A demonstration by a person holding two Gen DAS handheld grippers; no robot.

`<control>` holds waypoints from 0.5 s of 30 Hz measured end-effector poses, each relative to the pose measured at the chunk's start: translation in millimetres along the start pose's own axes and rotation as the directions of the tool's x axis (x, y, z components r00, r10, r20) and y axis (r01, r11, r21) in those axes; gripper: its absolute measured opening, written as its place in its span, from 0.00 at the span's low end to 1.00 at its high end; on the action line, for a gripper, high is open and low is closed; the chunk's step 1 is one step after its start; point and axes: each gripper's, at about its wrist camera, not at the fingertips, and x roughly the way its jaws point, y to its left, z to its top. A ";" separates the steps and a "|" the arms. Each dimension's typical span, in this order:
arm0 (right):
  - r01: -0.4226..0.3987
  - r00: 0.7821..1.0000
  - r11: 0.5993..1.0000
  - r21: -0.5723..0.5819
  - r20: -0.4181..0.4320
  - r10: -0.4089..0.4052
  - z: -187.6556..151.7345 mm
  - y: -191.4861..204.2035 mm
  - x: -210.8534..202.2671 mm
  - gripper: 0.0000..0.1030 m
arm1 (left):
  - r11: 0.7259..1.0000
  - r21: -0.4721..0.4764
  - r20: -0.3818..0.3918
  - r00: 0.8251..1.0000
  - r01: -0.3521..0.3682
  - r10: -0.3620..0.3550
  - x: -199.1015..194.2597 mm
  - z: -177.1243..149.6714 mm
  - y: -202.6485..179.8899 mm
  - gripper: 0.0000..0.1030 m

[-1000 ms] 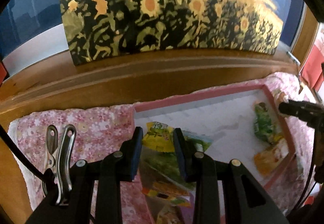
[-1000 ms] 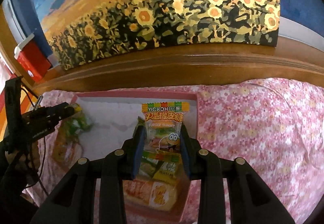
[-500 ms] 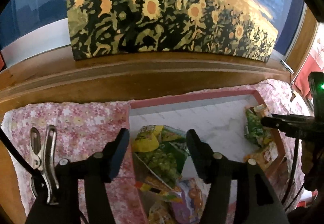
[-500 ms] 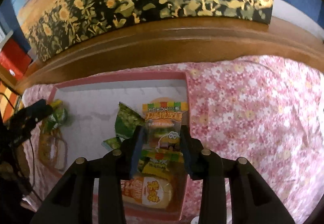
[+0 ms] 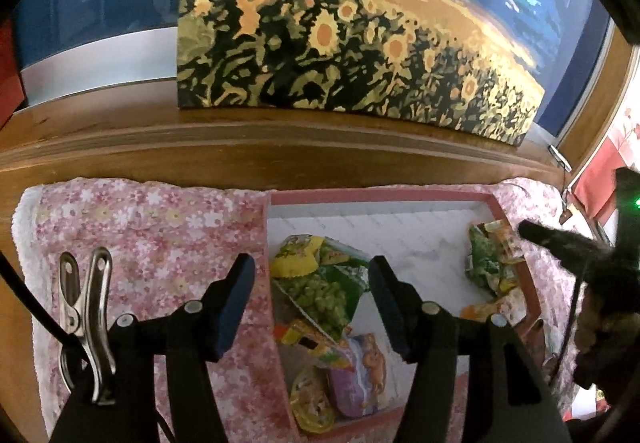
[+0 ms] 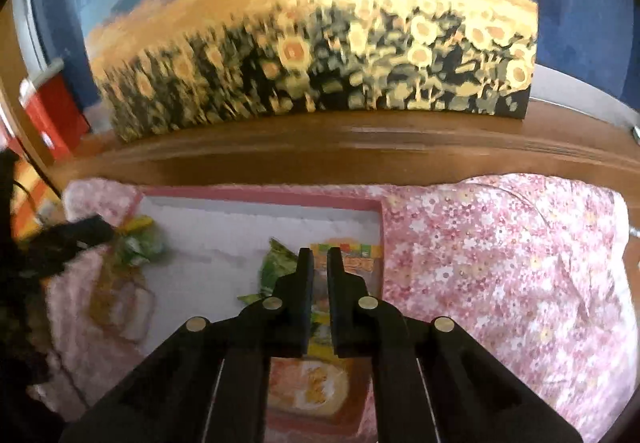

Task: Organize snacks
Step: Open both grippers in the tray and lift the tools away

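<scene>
A pink-rimmed tray [image 5: 380, 197] with a white floor lies on the flowered cloth. My left gripper [image 5: 311, 267] hangs open above its left end, over a green grape packet [image 5: 320, 295], a yellow packet [image 5: 296, 263] and a purple packet [image 5: 360, 379]; nothing sits between its pads. My right gripper [image 6: 320, 255] is shut and empty above the tray's [image 6: 260, 197] right end. Under it lie the burger gummy packet [image 6: 356, 259], a green packet [image 6: 276, 267] and an orange packet [image 6: 308, 387]. In the left wrist view the right gripper [image 5: 528, 231] shows beside a green packet [image 5: 484, 263].
A sunflower painting [image 5: 340, 43] stands on the wooden ledge [image 5: 280, 147] behind the tray. Pink flowered cloth [image 6: 500, 263] covers the surface on both sides. A metal clip [image 5: 84, 303] hangs on my left gripper's side. A red box [image 6: 52, 115] is at far left.
My left gripper opened wide, let the green packet drop into the tray and rose a little. My right gripper let go of the burger gummy packet, then shut empty above it.
</scene>
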 end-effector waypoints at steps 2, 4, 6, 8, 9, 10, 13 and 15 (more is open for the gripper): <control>0.007 0.998 0.999 0.043 -0.070 -0.004 -3.3 -11.3 23.2 0.09 | 1.000 -0.005 0.001 1.000 0.001 -0.001 -1.6 -1.0 -0.1 0.60; -0.003 0.995 0.993 0.114 -0.098 0.014 -5.8 -21.8 36.0 0.09 | 1.000 0.000 0.006 1.000 -0.004 0.004 -7.6 -3.3 1.1 0.60; -0.015 0.994 0.984 0.177 -0.103 0.034 -6.8 -29.1 34.0 0.09 | 1.000 0.012 0.014 1.000 -0.012 0.012 -12.6 -4.5 -1.1 0.60; -0.023 0.993 0.977 0.212 -0.112 0.048 -11.1 -35.2 28.0 0.09 | 1.000 0.013 0.020 1.000 -0.020 0.020 -18.4 -7.6 -0.2 0.60; -0.023 0.993 0.975 0.220 -0.111 0.049 -14.7 -38.3 25.6 0.09 | 1.000 0.008 0.020 1.000 -0.022 0.021 -19.5 -8.5 0.3 0.60; -0.023 0.993 0.976 0.218 -0.107 0.047 -17.2 -40.7 23.8 0.09 | 1.000 0.000 0.018 1.000 -0.019 0.019 -19.9 -9.1 0.6 0.60; -0.040 0.994 0.971 0.234 -0.087 0.062 -18.3 -46.7 13.5 0.09 | 1.000 -0.016 0.023 1.000 -0.017 0.017 -24.5 -10.2 -0.5 0.60; -0.098 0.994 0.960 0.261 -0.021 0.107 -12.3 -51.3 -8.0 0.12 | 1.000 -0.005 0.040 0.999 -0.012 0.013 -32.0 -10.4 -5.1 0.60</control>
